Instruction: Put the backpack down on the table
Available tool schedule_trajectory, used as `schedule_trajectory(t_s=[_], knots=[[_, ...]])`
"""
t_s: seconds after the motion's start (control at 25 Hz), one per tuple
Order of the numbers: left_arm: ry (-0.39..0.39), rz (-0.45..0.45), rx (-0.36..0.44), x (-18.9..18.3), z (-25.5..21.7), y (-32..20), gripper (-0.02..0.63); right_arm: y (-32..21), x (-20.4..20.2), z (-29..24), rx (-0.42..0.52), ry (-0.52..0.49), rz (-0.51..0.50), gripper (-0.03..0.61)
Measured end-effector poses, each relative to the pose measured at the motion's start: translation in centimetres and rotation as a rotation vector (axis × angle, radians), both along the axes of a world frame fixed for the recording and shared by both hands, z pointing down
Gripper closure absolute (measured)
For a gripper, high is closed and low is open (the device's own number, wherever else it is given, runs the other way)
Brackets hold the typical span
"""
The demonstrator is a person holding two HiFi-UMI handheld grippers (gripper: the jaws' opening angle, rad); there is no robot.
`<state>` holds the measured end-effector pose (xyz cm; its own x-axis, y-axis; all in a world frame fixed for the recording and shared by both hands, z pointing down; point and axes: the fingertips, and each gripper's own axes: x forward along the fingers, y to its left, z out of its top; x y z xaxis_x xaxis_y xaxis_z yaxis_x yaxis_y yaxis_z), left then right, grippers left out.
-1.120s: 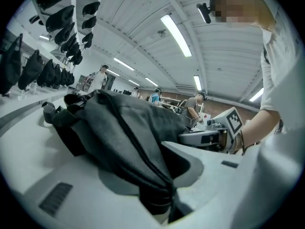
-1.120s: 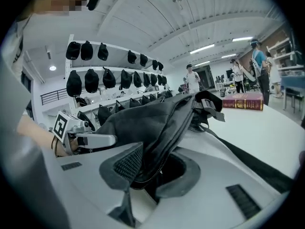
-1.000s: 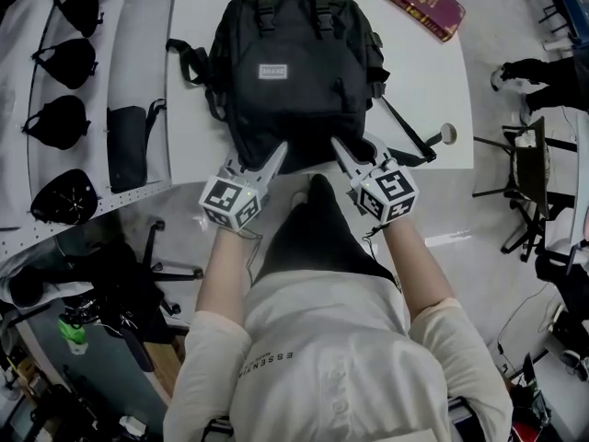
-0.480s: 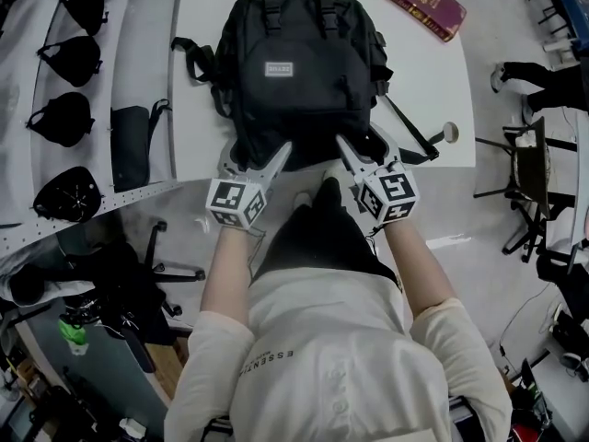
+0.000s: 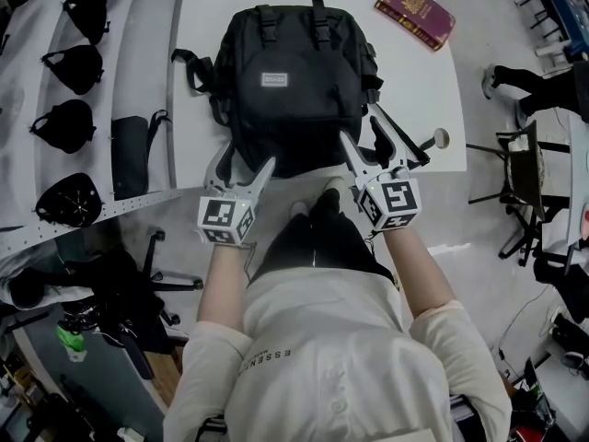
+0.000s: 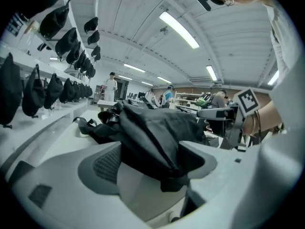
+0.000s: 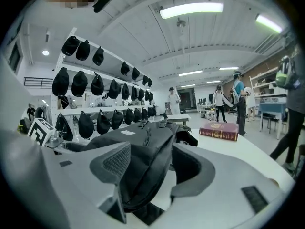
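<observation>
Head view: the backpack (image 5: 290, 81) lies flat on the white desk (image 5: 419, 90), front panel up. Its top handle points to the far edge and its bottom edge reaches the near edge, just in front of the person. It looks fully borne by the desk, with nothing hanging over except loose straps at the left and right sides. I judge the setting-down to be done.

The left gripper (image 5: 245, 159) is at the bag's near left corner and the right gripper (image 5: 365, 138) at its near right corner. Holding the two bottom corners would have kept the load even and the bag square to the desk.

Both grippers' jaws are now opening. In the left gripper view, a fold of black fabric from the bottom corner sits between the spread jaws, and the pads do not pinch it. The right gripper view shows the same: the bag's rounded edge lies in the gap, with the pads standing off it. That reads as a release.

A red book (image 5: 414, 14) lies at the far right corner of the desk, well apart from the bag. Pulling the grippers straight back toward the near side should clear the fabric without dragging it.
</observation>
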<state>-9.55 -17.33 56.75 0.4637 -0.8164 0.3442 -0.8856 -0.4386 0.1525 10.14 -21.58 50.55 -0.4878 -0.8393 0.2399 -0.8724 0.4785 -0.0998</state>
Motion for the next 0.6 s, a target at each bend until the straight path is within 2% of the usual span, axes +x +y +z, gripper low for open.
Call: schedule_trajectory(t_s=[0.16,0.32,0.4,0.52,0.6], knots=[[-0.017,-0.074,0.063,-1.5,-2.2,0.3,0.247,0.6,-1.6,-2.1,0.043,0.029,-0.065,0.307],[-0.018,-0.041,0.119,-1.3,-5.6,0.0,0.265,1.6,-3.4,-3.3,0.043,0.013,-0.133,0.314],[-0.006,-0.021,0.145,-0.7,-7.5,-0.1,0.287,1.8,-3.7,-3.9,0.046,0.003,-0.135,0.367],[-0.019,0.014,0.198,0.4,-10.5,-0.1,0.448,1.9,-3.8,-5.4,0.082,0.001,-0.128,0.518],[-0.04,0.045,0.23,1.4,-12.1,-0.1,0.486,2.1,-3.9,-6.6,0.114,0.003,-0.133,0.55]])
